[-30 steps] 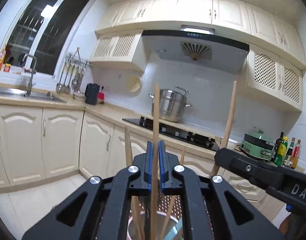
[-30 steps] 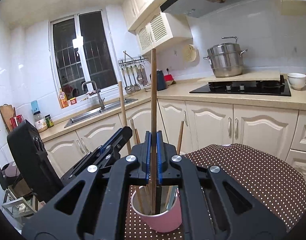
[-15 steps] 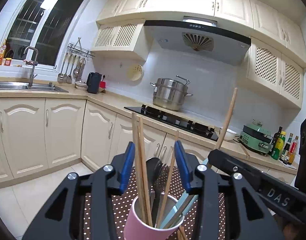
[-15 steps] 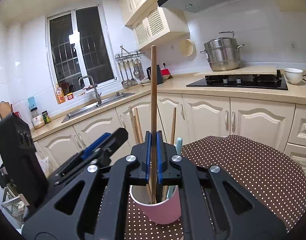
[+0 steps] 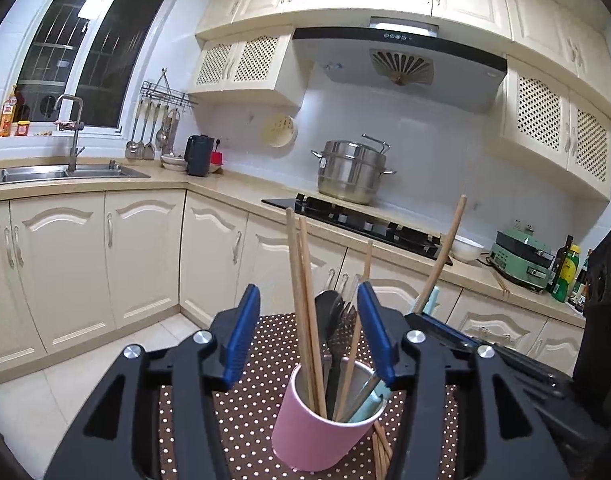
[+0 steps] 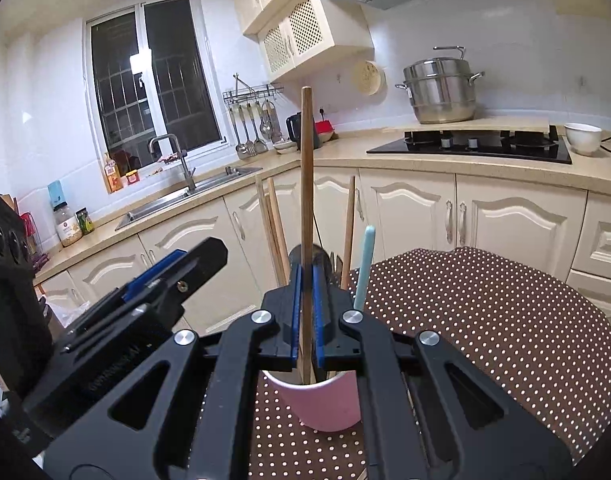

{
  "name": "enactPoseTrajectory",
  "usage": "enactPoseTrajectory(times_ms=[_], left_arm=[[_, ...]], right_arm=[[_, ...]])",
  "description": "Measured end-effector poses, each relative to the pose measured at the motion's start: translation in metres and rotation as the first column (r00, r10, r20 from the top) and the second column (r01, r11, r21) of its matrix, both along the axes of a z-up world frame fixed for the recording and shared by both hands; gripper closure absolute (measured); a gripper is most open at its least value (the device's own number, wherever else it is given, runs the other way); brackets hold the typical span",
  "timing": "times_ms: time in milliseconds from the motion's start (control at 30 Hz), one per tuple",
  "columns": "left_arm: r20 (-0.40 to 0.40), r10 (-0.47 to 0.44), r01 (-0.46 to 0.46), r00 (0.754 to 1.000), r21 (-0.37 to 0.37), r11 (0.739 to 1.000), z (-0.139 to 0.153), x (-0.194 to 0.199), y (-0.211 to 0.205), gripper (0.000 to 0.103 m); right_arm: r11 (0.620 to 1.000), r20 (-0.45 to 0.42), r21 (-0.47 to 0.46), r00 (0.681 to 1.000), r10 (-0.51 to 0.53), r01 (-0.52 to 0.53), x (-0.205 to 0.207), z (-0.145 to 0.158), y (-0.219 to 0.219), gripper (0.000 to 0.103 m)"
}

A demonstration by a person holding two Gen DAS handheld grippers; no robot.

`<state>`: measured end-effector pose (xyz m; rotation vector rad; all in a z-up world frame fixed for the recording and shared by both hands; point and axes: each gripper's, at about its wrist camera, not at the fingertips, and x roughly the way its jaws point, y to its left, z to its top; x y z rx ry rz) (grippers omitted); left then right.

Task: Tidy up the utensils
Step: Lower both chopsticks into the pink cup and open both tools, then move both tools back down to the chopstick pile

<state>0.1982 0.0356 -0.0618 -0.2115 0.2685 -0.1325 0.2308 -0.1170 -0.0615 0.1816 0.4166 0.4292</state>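
Cup (image 5: 325,424), pink, on dotted tablecloth (image 6: 485,320), sits just ahead of L gripper (image 5: 308,336); fingers spread wide, nothing between them, framing cup's contents. Two wooden chopsticks (image 5: 303,300) stand near-upright in cup, tips down, w/ a third thinner one, dark spoon (image 5: 329,320) & pale blue handle (image 6: 363,268). R gripper (image 6: 306,312) above cup, pads closed on one wooden chopstick (image 6: 306,176): long axis vertical, lower end inside cup, upper end pointing at ceiling. More chopsticks (image 5: 379,448) lie flat on cloth beside cup base.
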Motion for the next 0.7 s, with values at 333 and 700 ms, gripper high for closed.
enactPoseTrajectory(times_ms=[333, 700], left_arm=[[-0.043, 0.022, -0.020, 0.999, 0.026, 0.999, -0.002, -0.009, 0.004, 0.048], [-0.050, 0.045, -0.045, 0.998, 0.013, 0.999, 0.010, -0.029, 0.010, 0.044]], right_arm=[[1.000, -0.023, -0.007, 1.000, -0.016, 0.016, -0.006, -0.003, 0.003, 0.096], [0.998, -0.015, 0.004, 0.998, -0.067, 0.067, -0.019, 0.006, -0.006, 0.063]])
